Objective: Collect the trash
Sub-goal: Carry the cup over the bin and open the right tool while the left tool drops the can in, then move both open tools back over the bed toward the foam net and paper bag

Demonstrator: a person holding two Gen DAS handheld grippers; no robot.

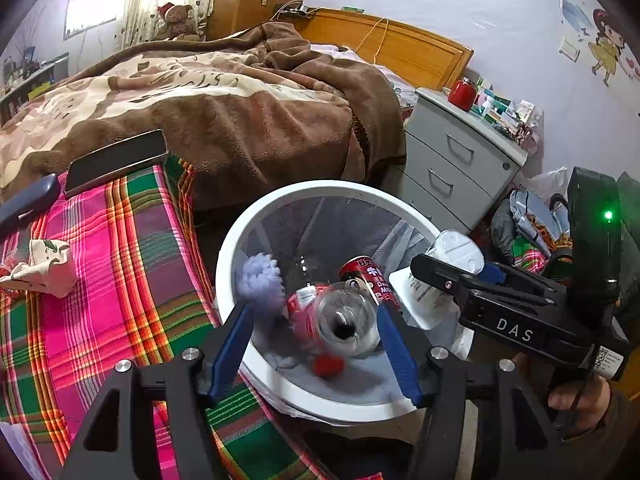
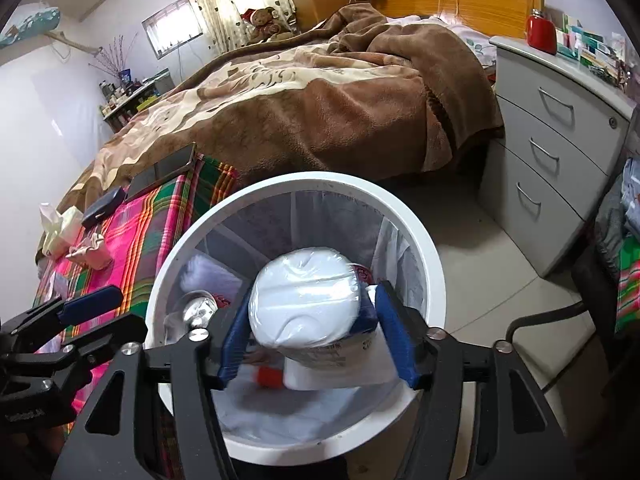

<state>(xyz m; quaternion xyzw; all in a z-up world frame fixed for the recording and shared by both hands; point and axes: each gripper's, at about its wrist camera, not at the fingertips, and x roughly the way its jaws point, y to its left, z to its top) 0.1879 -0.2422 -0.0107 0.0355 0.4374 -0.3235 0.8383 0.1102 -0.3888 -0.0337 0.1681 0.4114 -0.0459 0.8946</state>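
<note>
A white round trash bin stands beside the bed and shows in the right wrist view too. My left gripper is open over the bin; a blurred plastic bottle with a red label hangs between its fingers, not touched by them. A red can and a purple fluffy ball lie in the bin. My right gripper is shut on a white plastic bottle over the bin; it shows in the left wrist view too.
A plaid cloth on the bed carries a crumpled tissue, a phone and a dark case. A grey drawer unit stands right of the bin. Bags and clothes lie at the far right.
</note>
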